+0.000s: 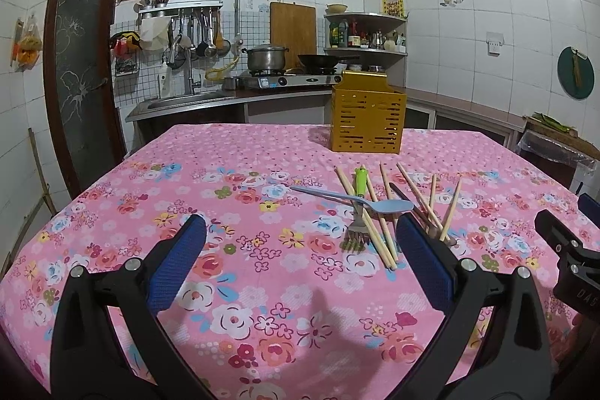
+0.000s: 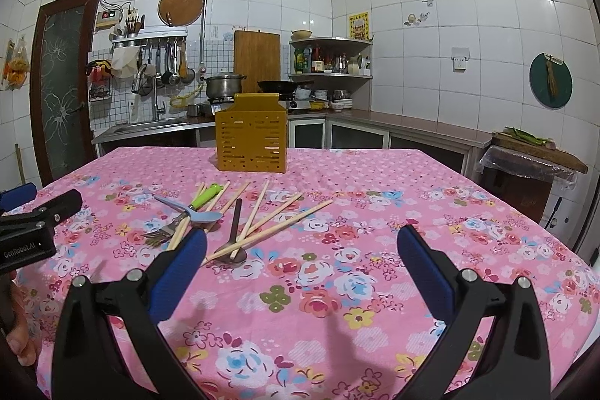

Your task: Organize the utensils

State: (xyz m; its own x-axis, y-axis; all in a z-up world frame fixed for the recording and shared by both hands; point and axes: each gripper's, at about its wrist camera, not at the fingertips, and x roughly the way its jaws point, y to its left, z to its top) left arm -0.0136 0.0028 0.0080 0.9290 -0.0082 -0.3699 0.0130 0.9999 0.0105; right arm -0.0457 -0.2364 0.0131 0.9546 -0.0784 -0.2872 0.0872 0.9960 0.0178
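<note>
Slotted yellow metal utensil box (image 2: 250, 143) upright, contents unseen, loose wooden chopsticks (image 2: 279, 218), green-handled fork (image 1: 359, 203), pale blue plastic spoon (image 1: 354, 202) nearby on pink floral tablecloth (image 1: 240, 250), tiled kitchen, L gripper (image 1: 300, 250) & R gripper (image 2: 302, 250) both spread, holding nothing.

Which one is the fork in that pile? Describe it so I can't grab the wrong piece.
On the pink floral tablecloth, find the yellow slotted utensil holder; the pile lies in front of it. The fork is on the pile's left side, crossed by the light blue spoon. It alone has a bright green handle and metal tines, unlike the plain wooden chopsticks.
</note>
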